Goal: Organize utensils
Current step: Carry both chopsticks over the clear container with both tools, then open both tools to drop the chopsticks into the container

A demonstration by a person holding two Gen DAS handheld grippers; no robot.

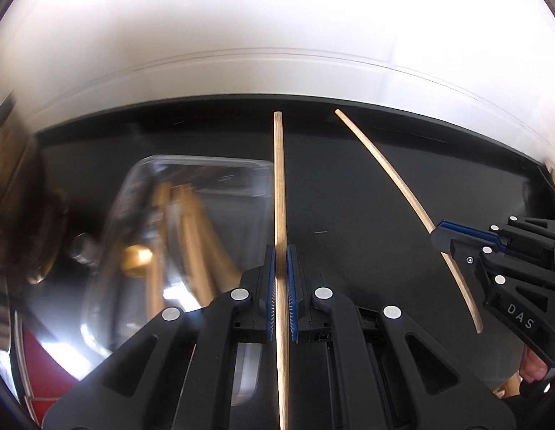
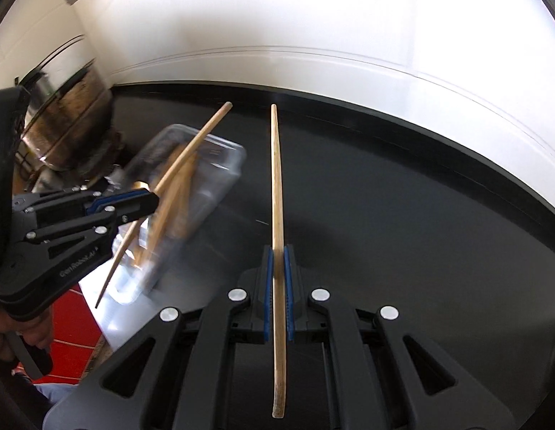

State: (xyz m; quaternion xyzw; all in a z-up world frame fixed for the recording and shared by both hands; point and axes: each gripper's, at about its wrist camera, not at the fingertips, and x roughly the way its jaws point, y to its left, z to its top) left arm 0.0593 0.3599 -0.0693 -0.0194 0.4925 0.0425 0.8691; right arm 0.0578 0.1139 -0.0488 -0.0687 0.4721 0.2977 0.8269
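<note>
My left gripper (image 1: 281, 254) is shut on a wooden chopstick (image 1: 279, 179) that runs straight ahead above the black table. My right gripper (image 2: 276, 254) is shut on a second wooden chopstick (image 2: 276, 179), also held above the table. Each gripper shows in the other's view: the right one (image 1: 443, 233) at the right with its chopstick (image 1: 392, 175), the left one (image 2: 148, 199) at the left with its chopstick (image 2: 191, 147). A clear plastic container (image 1: 191, 193) holding several wooden utensils lies blurred on the table to the left; it also shows in the right wrist view (image 2: 220, 165).
The black table (image 1: 384, 215) ends at a white wall (image 1: 277, 36) behind. A shiny metal pot (image 2: 62, 114) stands at the far left beside the container. A red surface (image 2: 73, 326) shows below the table's left edge.
</note>
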